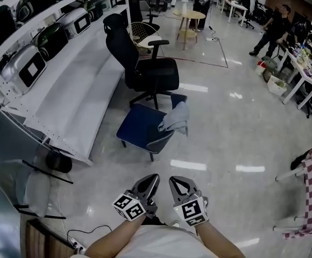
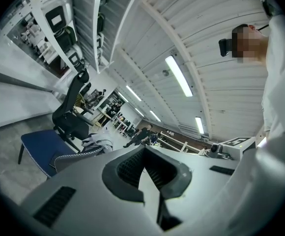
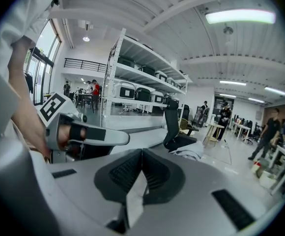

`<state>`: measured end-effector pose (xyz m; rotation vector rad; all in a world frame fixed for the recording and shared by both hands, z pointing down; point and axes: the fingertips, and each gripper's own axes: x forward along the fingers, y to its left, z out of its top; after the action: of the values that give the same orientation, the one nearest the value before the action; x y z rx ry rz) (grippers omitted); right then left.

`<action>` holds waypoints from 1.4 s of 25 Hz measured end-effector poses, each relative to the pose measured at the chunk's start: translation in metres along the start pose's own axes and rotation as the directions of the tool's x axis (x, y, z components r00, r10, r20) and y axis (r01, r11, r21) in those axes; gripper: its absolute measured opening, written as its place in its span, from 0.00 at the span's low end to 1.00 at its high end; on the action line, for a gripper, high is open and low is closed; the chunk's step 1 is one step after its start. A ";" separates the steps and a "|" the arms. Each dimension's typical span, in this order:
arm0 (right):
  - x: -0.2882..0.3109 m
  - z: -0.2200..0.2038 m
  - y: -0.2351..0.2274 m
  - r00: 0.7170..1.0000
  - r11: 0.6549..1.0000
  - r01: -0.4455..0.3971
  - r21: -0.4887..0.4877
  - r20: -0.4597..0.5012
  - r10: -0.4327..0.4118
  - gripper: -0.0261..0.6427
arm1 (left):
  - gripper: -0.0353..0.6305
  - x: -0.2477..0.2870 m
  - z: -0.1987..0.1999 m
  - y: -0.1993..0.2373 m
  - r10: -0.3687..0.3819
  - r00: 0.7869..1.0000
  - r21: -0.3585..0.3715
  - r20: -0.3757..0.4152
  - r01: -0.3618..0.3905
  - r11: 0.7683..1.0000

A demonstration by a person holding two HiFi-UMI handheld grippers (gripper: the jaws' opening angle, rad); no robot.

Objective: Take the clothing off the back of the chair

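Together, low in the head view, the left gripper (image 1: 150,179) and right gripper (image 1: 176,180) sit side by side, both clenched and empty. Well ahead on the shiny floor (image 1: 226,122), grey clothing (image 1: 176,118) drapes over the back of a blue chair (image 1: 140,127). Beyond it stands a black chair (image 1: 145,63), beside white shelves (image 1: 75,85).

A crumpled grey garment (image 1: 176,118) hangs over the back of a low blue-seated chair (image 1: 139,127), which stands just in front of a black swivel office chair (image 1: 145,63). Near the bottom edge, the left gripper (image 1: 151,179) and right gripper (image 1: 175,181) sit side by side, jaws together and well apart from the garment.
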<state>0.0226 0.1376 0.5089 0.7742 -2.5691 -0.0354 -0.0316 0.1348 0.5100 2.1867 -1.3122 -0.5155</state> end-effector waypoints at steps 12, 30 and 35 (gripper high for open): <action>0.036 0.009 -0.010 0.999 0.999 0.036 0.004 -0.017 -0.036 0.06 | 0.06 0.022 0.018 0.032 -0.036 0.999 -0.009 -0.025 0.036 0.999; 0.083 0.033 -0.013 0.993 0.994 0.105 0.000 -0.053 -0.105 0.06 | 0.06 0.039 0.052 0.078 -0.106 0.993 -0.045 -0.043 0.104 0.994; 0.084 0.037 -0.019 0.990 0.992 0.127 -0.005 -0.058 -0.127 0.06 | 0.06 0.043 0.054 0.079 -0.115 0.992 -0.054 -0.051 0.113 0.992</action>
<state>-0.0454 0.0734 0.5075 0.9239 -2.4614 -0.0533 -0.0972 0.0525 0.5143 2.2270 -1.1388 -0.5238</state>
